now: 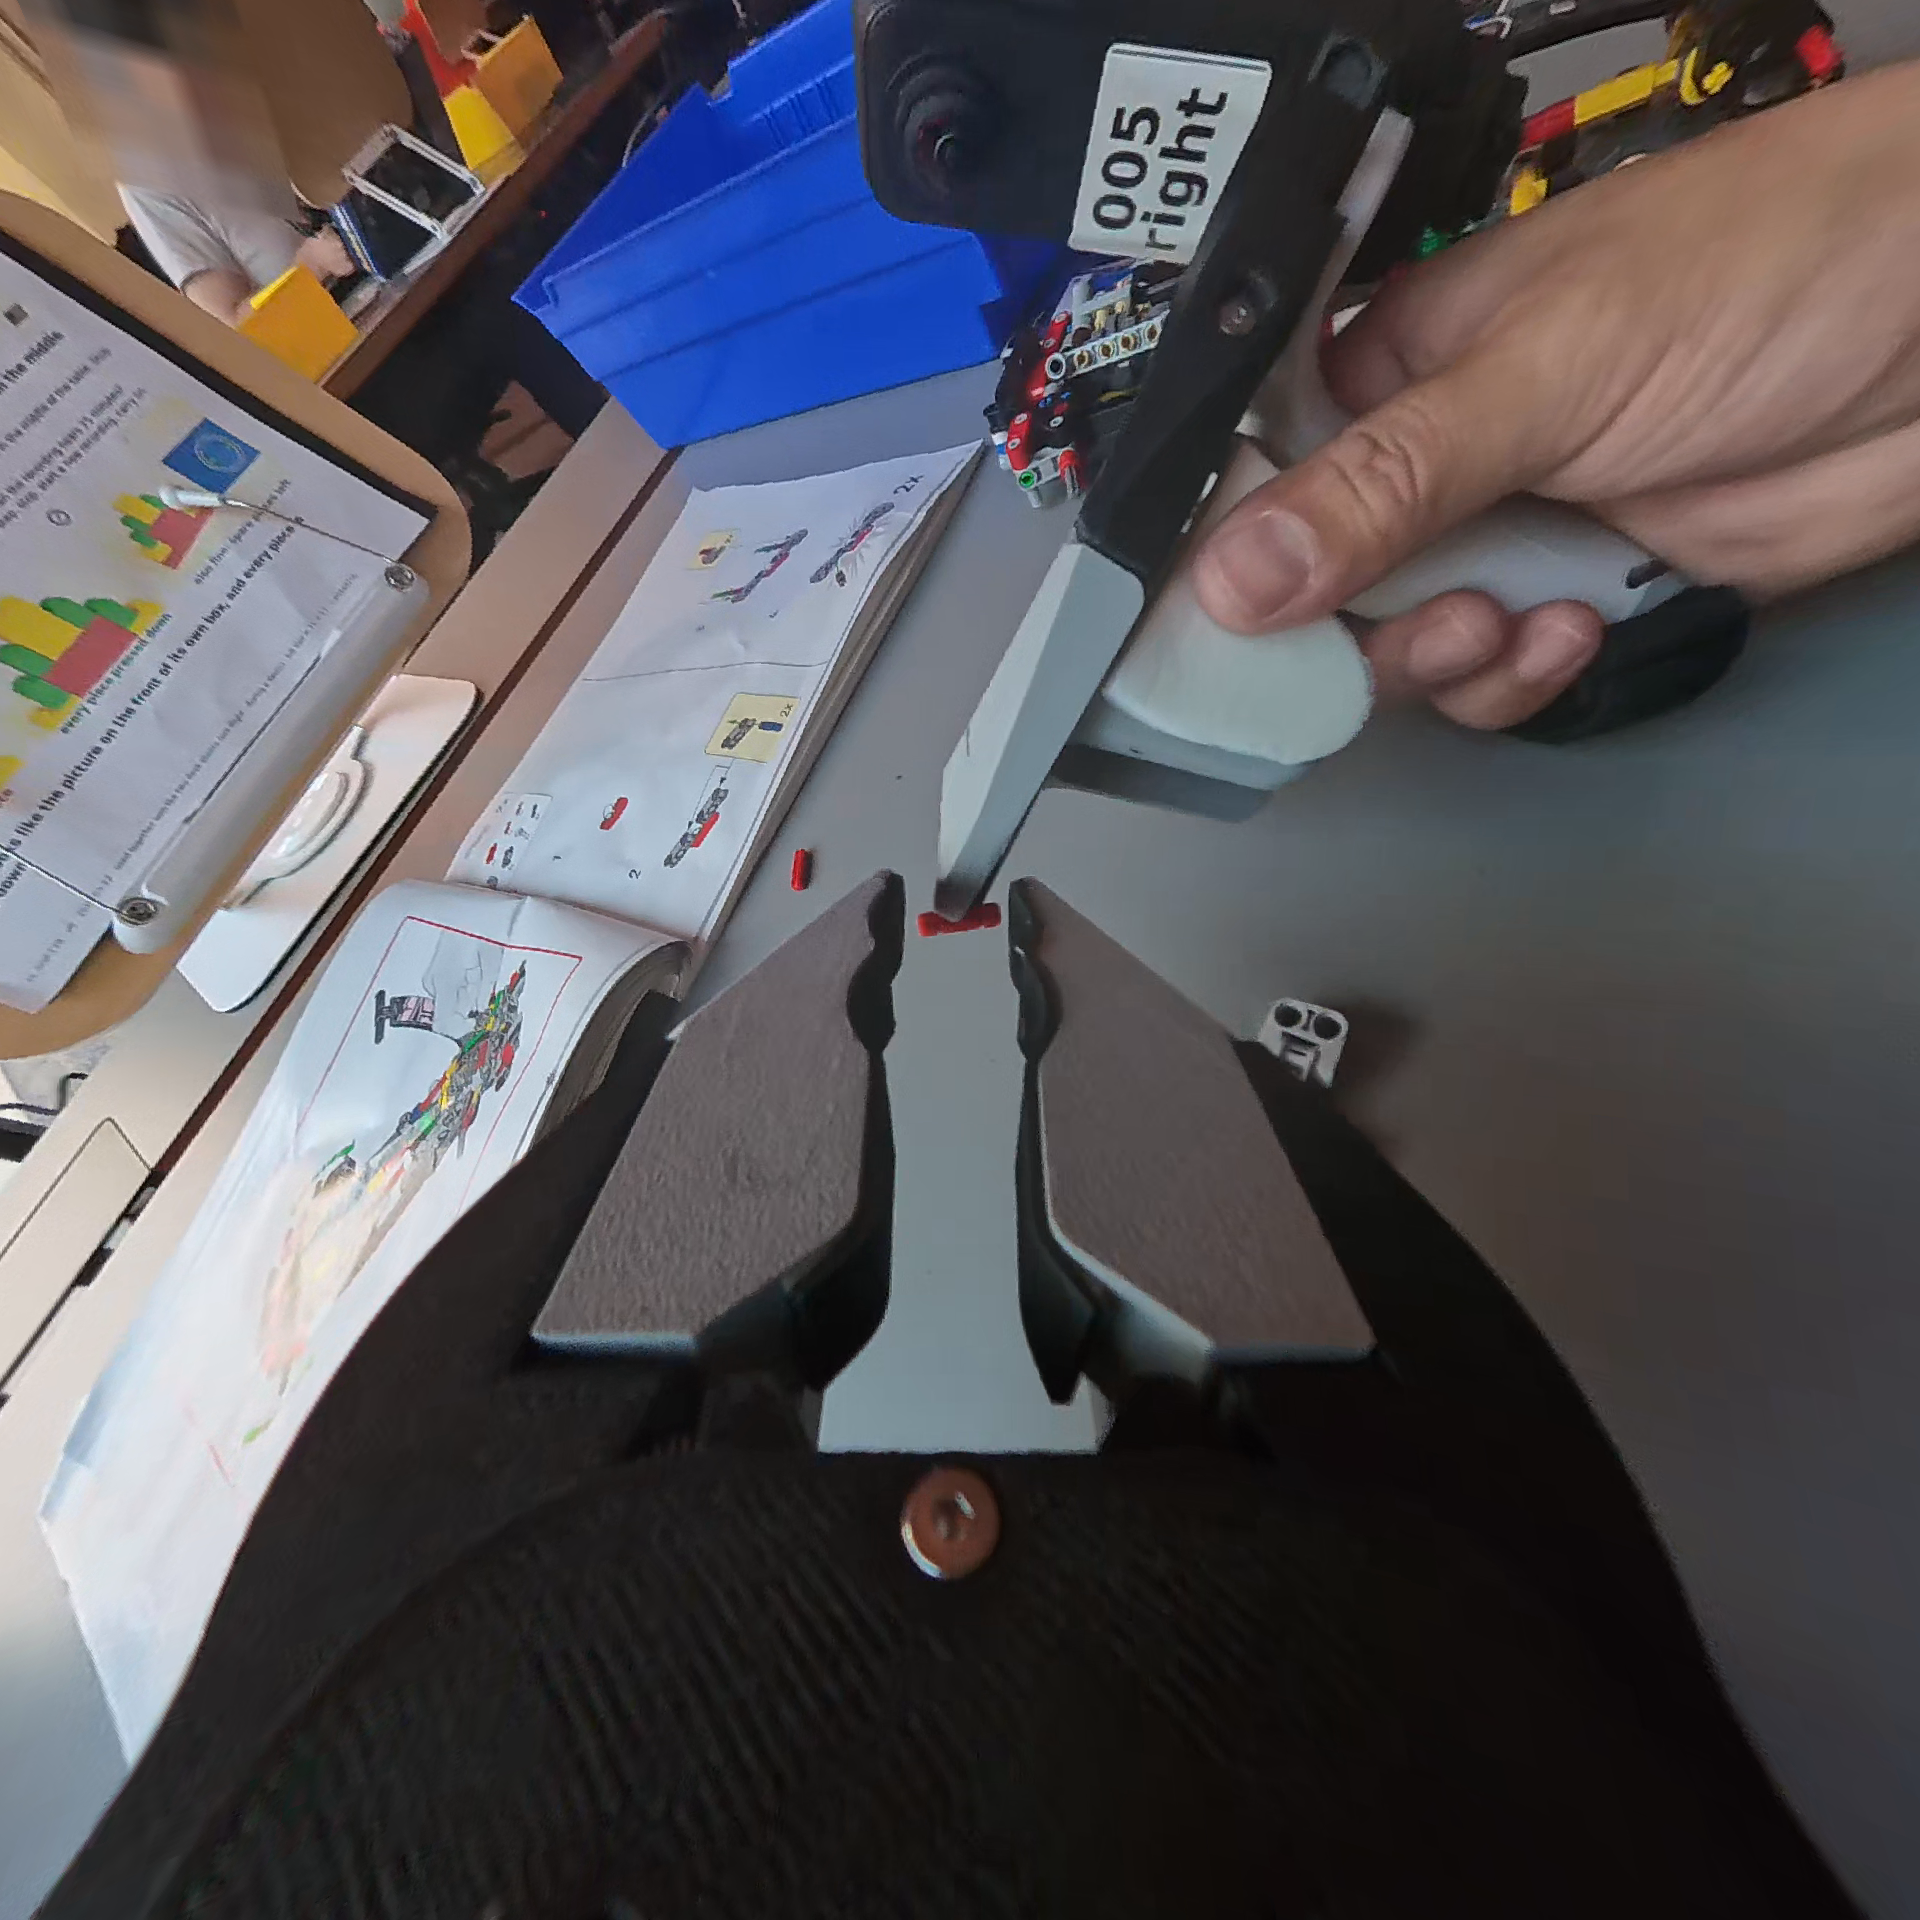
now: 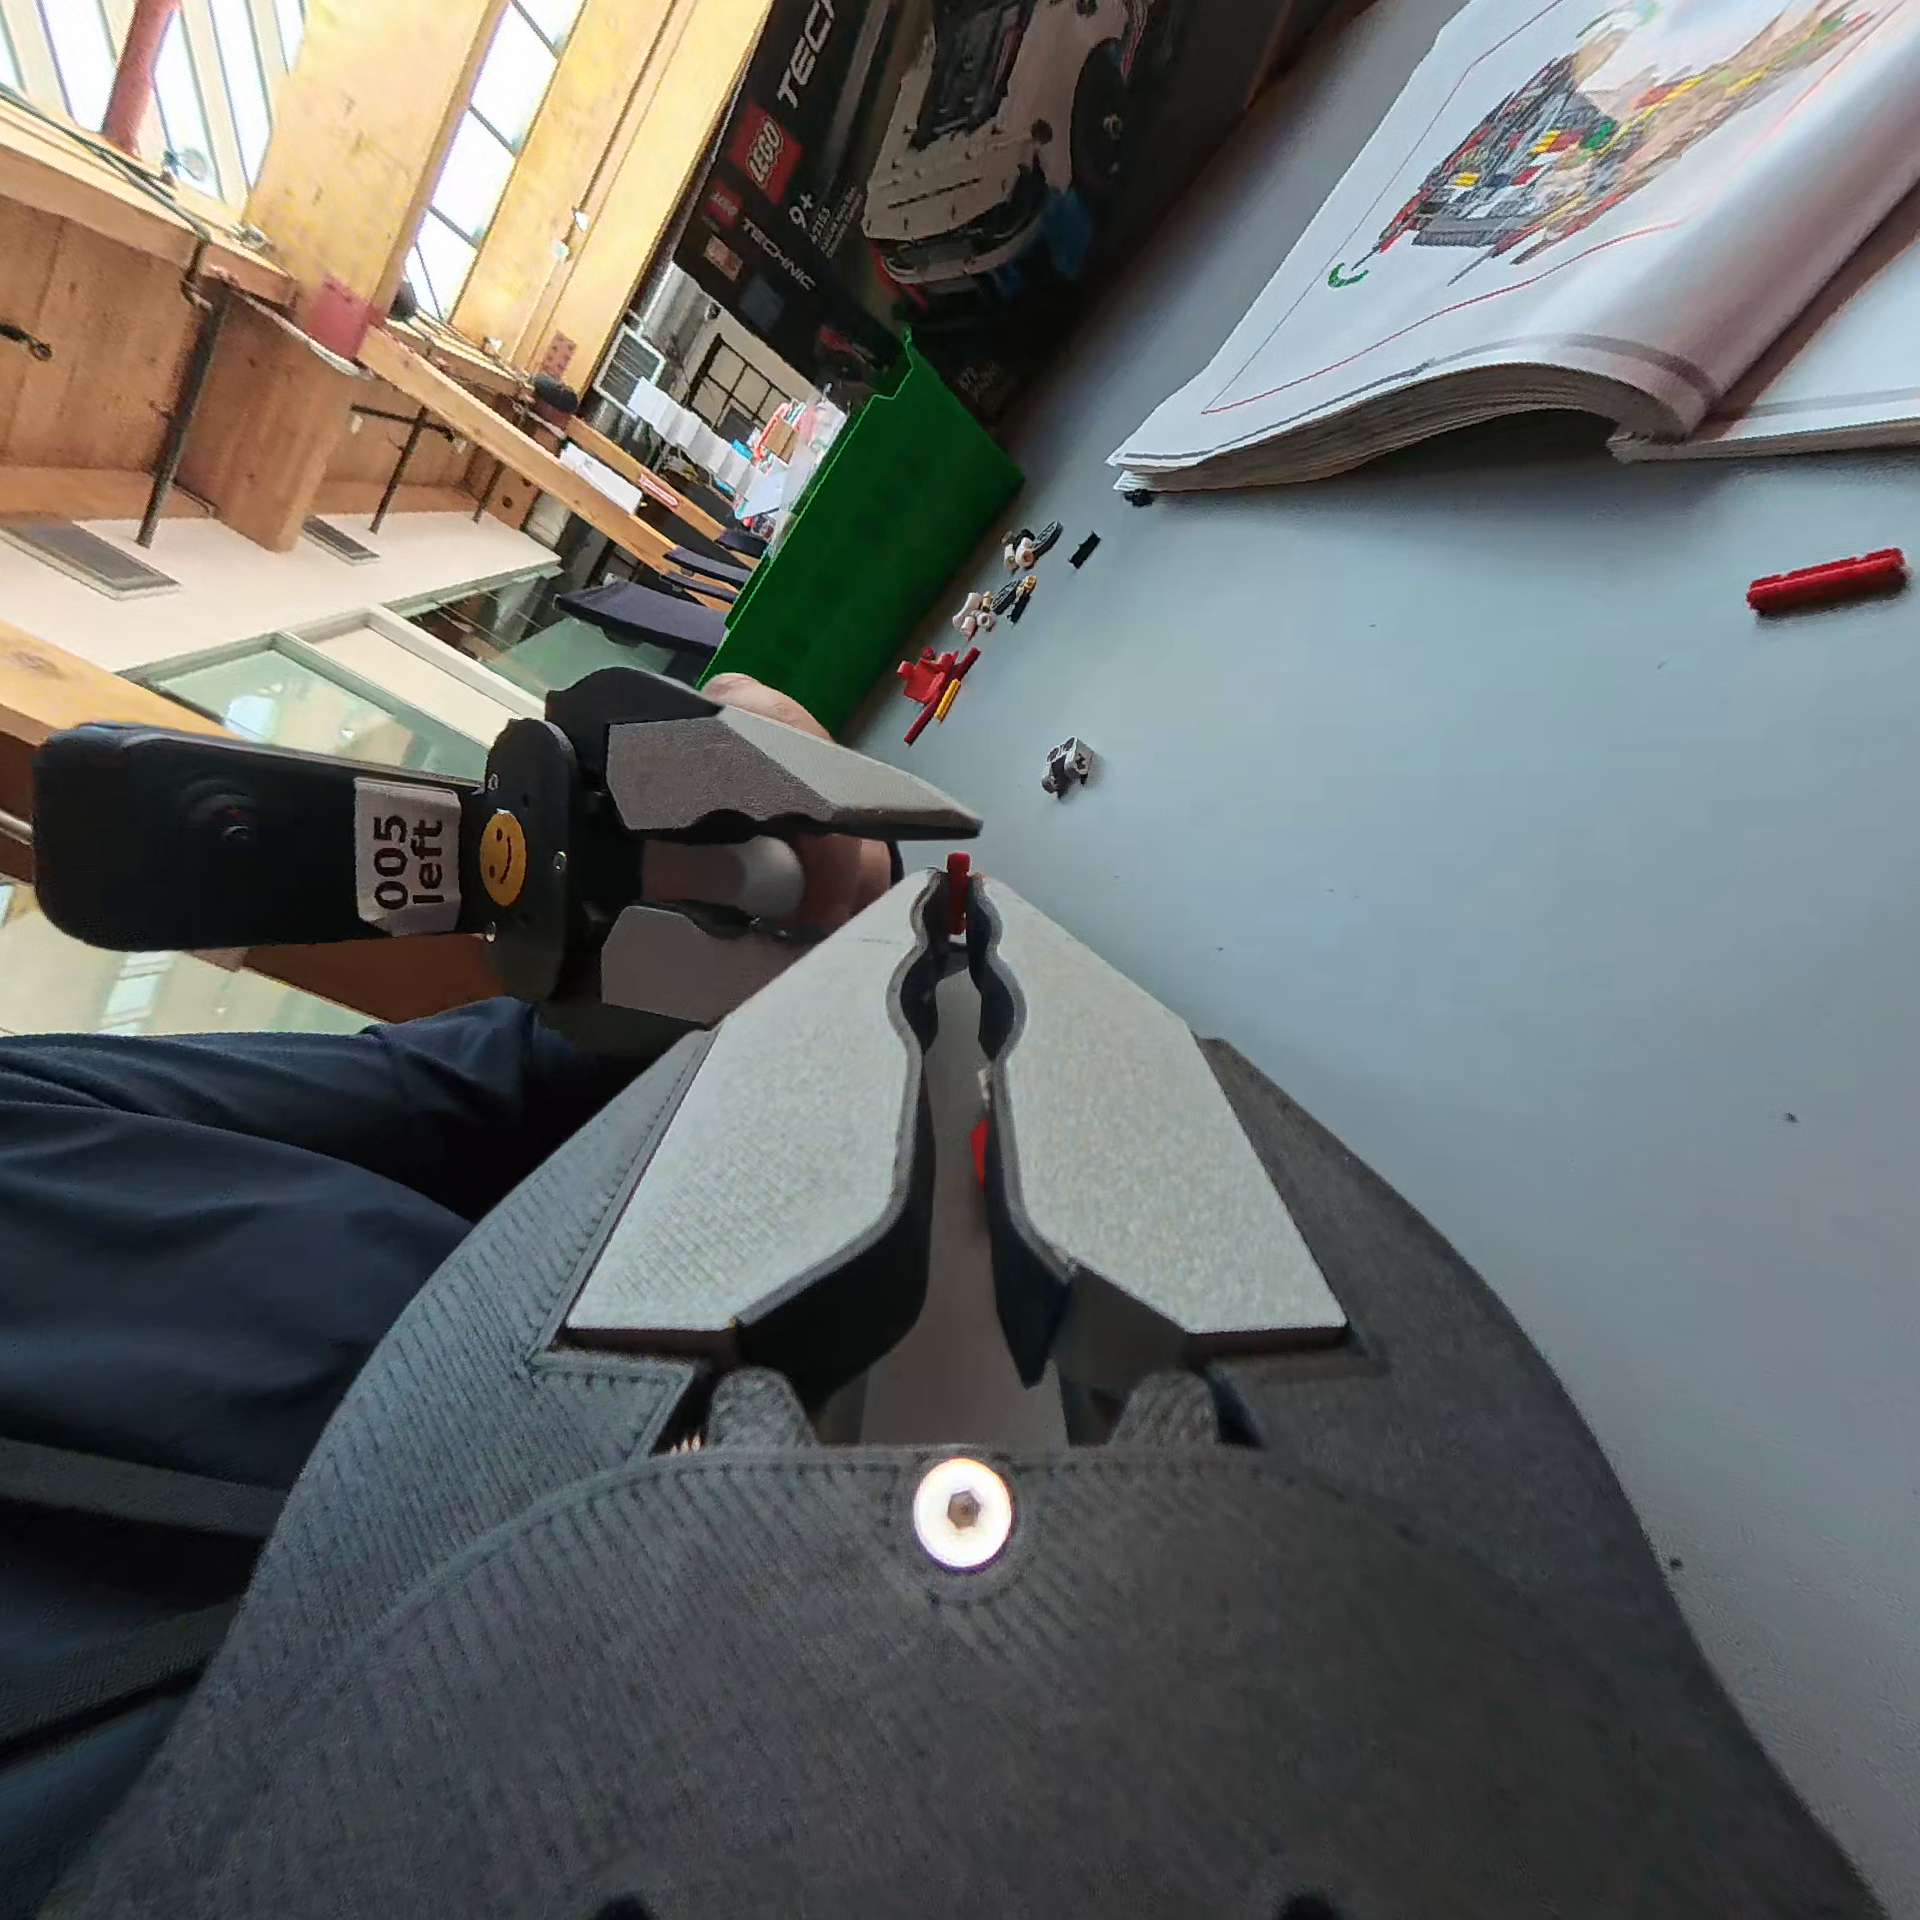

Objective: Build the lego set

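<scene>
My right gripper (image 2: 956, 883) is shut on a small red pin (image 2: 957, 891), pinched crosswise at the very fingertips. In the left wrist view the right gripper (image 1: 964, 891), held by a hand (image 1: 1558, 416), points down and holds the red pin (image 1: 958, 921) just above the grey table (image 1: 1455, 1039). My left gripper (image 1: 958, 909) is open. Its two fingertips stand on either side of the pin's ends, with a gap on each side. In the right wrist view, the left gripper's upper finger (image 2: 831, 790) lies just left of the pin.
A second red pin (image 1: 800, 871) lies beside the open instruction booklet (image 1: 727, 644). A grey connector (image 1: 1304, 1034) lies right of my left fingers. A blue bin (image 1: 769, 281) and a part-built model (image 1: 1081, 384) stand behind. A green bin (image 2: 883, 520), loose parts (image 2: 940, 675) and a red bar (image 2: 1829, 580) are farther off. Left and right tips are no more than a few centimetres apart. Between my left fingertips and the grey connector (image 1: 1304, 1034) there is roughly 7 cm.
</scene>
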Demonstrator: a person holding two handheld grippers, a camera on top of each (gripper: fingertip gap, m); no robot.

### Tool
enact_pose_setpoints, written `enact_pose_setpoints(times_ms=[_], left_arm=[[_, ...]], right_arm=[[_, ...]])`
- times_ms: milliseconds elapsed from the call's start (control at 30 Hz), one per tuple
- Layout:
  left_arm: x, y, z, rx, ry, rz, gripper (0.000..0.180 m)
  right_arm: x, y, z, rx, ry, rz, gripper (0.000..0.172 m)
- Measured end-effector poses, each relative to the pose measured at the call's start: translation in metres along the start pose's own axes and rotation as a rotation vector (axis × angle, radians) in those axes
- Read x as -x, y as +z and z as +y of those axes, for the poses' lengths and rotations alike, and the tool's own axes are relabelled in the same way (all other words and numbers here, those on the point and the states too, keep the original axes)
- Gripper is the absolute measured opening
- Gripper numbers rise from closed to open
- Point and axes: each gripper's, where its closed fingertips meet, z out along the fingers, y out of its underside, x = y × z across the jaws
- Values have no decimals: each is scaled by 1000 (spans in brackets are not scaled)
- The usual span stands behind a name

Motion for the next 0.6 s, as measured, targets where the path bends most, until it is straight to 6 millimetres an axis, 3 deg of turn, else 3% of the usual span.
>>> enact_pose_setpoints(times_ms=[433,600], left_arm=[[0,1,4,13,44,-24,14],[-4,-3,-5,-42,150,-16,14]], right_arm=[[2,0,-1,-41,38,-25,0],[10,-4,0,-21,44,-89,0]])
